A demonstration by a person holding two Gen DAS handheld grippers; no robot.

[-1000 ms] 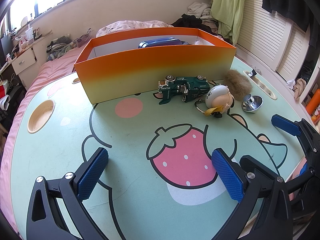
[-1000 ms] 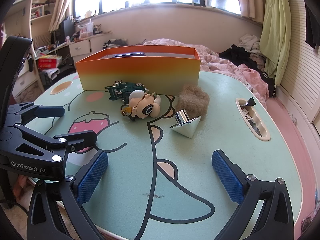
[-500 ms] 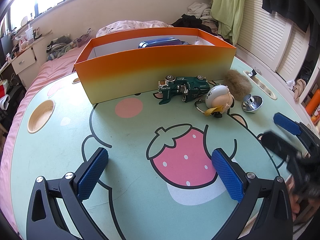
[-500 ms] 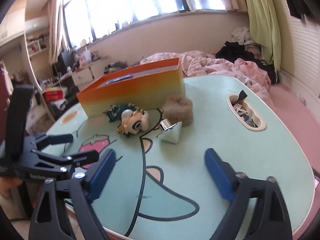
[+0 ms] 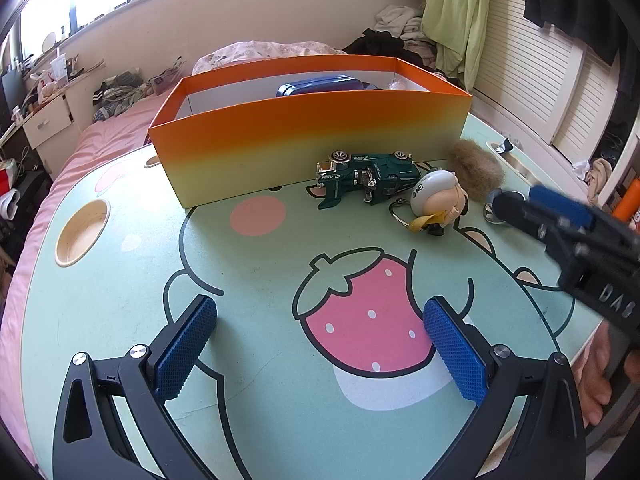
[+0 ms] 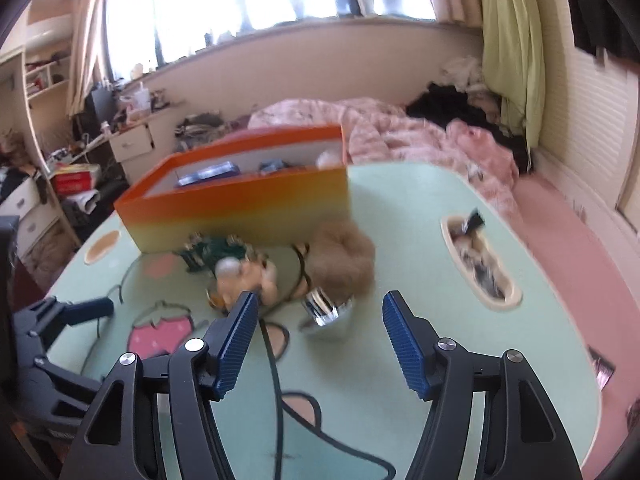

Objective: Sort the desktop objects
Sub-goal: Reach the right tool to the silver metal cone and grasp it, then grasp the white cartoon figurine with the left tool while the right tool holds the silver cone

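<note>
An orange box (image 5: 312, 136) stands at the back of the table, a blue case (image 5: 320, 84) inside it. In front lie a green toy car (image 5: 366, 178), a doll keychain (image 5: 436, 204), a brown fur ball (image 5: 476, 168) and a chrome cone (image 6: 328, 312). My left gripper (image 5: 318, 350) is open and empty over the strawberry print. My right gripper (image 6: 320, 340) is open and empty, raised just short of the chrome cone, which sits between its fingers' lines. It also shows in the left wrist view (image 5: 556, 216), hiding most of the cone.
The table (image 5: 248, 280) has a round cup recess (image 5: 82, 232) at the left and an oval recess with small items (image 6: 480, 264) at the right. A bed with pink bedding (image 6: 400, 128) lies behind. The right wrist view is blurred.
My right gripper has lifted and moved forward toward the chrome cone, its fingers somewhat closer together. The left gripper has not moved.
</note>
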